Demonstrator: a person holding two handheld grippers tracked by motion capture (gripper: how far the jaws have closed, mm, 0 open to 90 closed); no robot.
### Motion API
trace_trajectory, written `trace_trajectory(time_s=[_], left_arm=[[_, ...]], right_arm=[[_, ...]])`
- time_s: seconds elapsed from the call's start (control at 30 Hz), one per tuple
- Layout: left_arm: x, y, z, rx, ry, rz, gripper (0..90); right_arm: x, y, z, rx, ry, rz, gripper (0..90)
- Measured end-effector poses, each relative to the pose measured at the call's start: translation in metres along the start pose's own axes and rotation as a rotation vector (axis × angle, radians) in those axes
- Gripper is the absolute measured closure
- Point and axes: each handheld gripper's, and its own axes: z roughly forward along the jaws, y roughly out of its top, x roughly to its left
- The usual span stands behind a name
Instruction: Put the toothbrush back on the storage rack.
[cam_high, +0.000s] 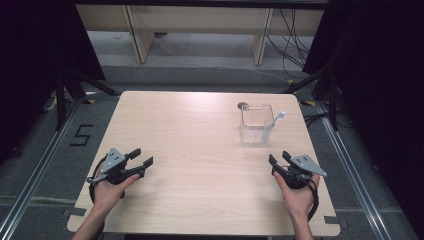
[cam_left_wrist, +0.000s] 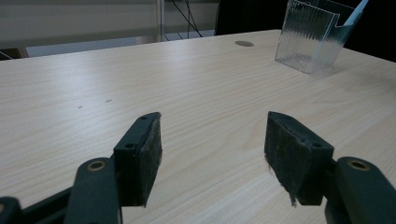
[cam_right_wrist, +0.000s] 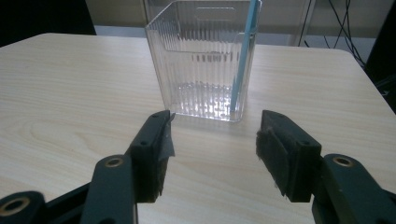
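Observation:
A clear ribbed plastic box stands upright on the light wooden table, right of centre toward the far side. A pale blue toothbrush leans inside it, head up and tilted right. The box stands just ahead of my right gripper, with the blue handle in its right corner. My right gripper is open and empty, a short way nearer than the box. My left gripper rests open and empty near the table's front left. It sees the box far off to the right.
A small round grommet sits in the tabletop just behind the box. Wooden furniture legs and loose cables stand on the floor beyond the far edge. Dark curtains and stand legs flank the table. A "5" is marked on the floor at the left.

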Motion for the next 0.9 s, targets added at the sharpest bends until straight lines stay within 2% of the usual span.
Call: trace_trajectory(time_s=[0.03,0.07,0.1,0.13,0.23,0.27,0.3,0.33,0.37,0.4,0.47,0.5,0.53,0.57,0.6,0.63,0.67,0.7,0.73,0.83,0.87,0.9], left_arm=[[0.000,0.000,0.000,0.000,0.000,0.000,36.2],[0.000,0.000,0.000,-0.003,-0.001,-0.001,36.2],[0.000,-0.001,0.000,-0.001,0.000,0.000,36.2],[0.001,-0.001,0.000,-0.001,0.000,0.001,36.2],[0.001,-0.001,-0.001,0.002,0.004,0.000,36.2],[0.001,-0.001,-0.001,0.000,0.005,-0.004,36.2],[0.002,-0.001,-0.001,0.000,0.006,-0.004,36.2],[0.002,-0.002,-0.001,0.001,0.007,-0.003,36.2],[0.002,-0.002,-0.001,0.002,0.008,-0.003,36.2],[0.002,-0.002,-0.001,0.002,0.008,-0.003,36.2],[0.002,-0.002,-0.001,0.004,0.010,-0.005,36.2],[0.003,-0.002,-0.001,0.004,0.010,-0.004,36.2],[0.003,-0.003,-0.001,0.005,0.011,-0.003,36.2],[0.003,-0.003,-0.001,0.003,0.010,-0.004,36.2],[0.003,-0.003,-0.002,0.004,0.011,-0.005,36.2],[0.003,-0.003,-0.002,0.003,0.011,-0.006,36.1],[0.003,-0.003,-0.002,0.003,0.013,-0.006,36.1],[0.004,-0.004,-0.001,0.002,0.013,-0.007,36.1],[0.004,-0.004,-0.001,0.002,0.013,-0.008,36.1],[0.004,-0.004,-0.002,0.006,0.015,-0.011,36.1],[0.004,-0.004,-0.002,0.005,0.016,-0.013,36.1],[0.005,-0.005,-0.002,0.004,0.016,-0.013,36.1]], right_arm=[[0.001,-0.002,-0.002,-0.007,0.002,0.002,44.9],[0.002,-0.002,-0.004,0.017,0.014,0.014,44.7],[0.002,-0.004,-0.005,0.004,0.008,0.008,44.6],[0.003,-0.004,-0.008,0.018,0.000,0.009,44.6],[0.004,-0.010,-0.011,0.004,0.021,0.019,44.3],[0.005,-0.011,-0.014,0.020,0.008,0.023,44.2],[0.005,-0.013,-0.015,0.013,0.024,0.023,44.0],[0.005,-0.015,-0.017,0.017,0.011,0.024,43.8],[0.006,-0.016,-0.018,0.018,0.019,0.033,43.8],[0.003,-0.018,-0.019,0.015,0.017,0.013,43.6],[0.005,-0.020,-0.023,0.030,0.003,0.041,43.5],[0.003,-0.021,-0.024,0.023,0.006,0.010,43.4],[0.004,-0.022,-0.026,0.031,0.011,0.029,43.3],[0.003,-0.023,-0.027,0.012,0.015,0.029,43.1],[0.002,-0.024,-0.028,0.017,0.033,0.026,43.0],[0.004,-0.025,-0.031,0.019,0.006,0.040,43.0],[0.005,-0.025,-0.033,0.025,0.006,0.058,42.9],[0.003,-0.027,-0.032,0.004,0.030,0.030,42.8],[0.006,-0.028,-0.036,0.033,0.005,0.060,42.7],[0.003,-0.032,-0.037,0.015,0.006,0.020,42.4],[0.003,-0.033,-0.038,0.020,0.010,0.023,42.3],[0.003,-0.035,-0.038,0.017,0.013,0.046,42.2]])
